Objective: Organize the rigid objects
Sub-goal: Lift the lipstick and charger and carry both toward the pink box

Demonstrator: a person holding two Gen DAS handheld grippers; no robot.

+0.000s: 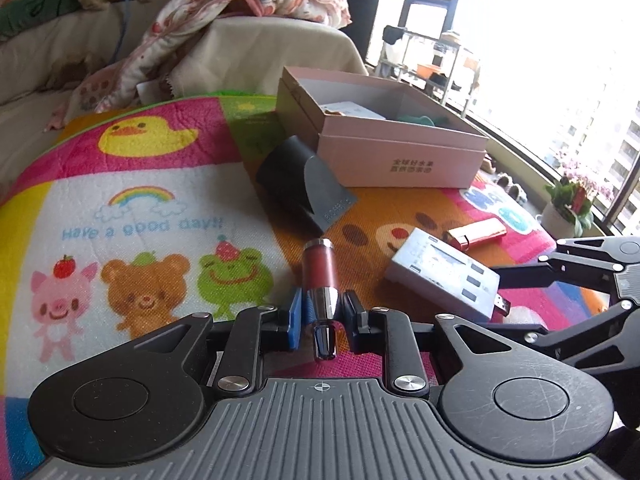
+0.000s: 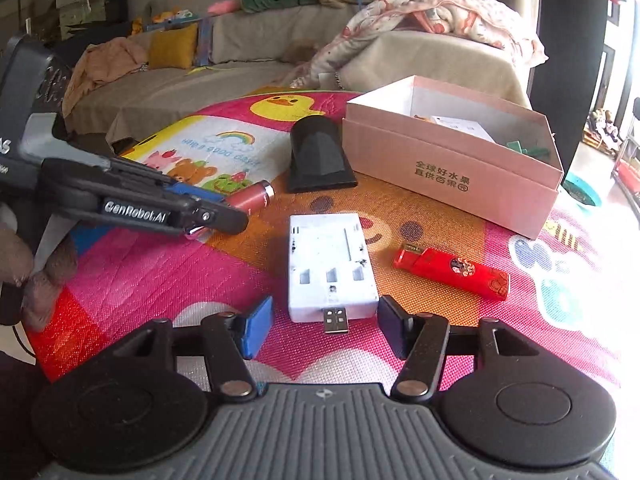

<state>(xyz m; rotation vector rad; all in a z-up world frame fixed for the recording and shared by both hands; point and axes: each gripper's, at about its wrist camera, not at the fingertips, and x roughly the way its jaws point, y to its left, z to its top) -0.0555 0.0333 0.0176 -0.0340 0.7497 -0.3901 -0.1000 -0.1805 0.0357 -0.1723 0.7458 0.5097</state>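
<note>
We are squeezing the lipstick in our left claw while our right claw, open, is straddling the white charger lengthwise, plug end nearest.

Black linkage tongs with blue pads, silver screws, ribbed grey base, seemingly "GenRobot.AI" lettering.

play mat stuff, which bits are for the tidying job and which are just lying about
Job: red tube in the left gripper, white charger, lighter, black wedge, pink box.
Lying about: blanket, cushion, potted plant.
</note>
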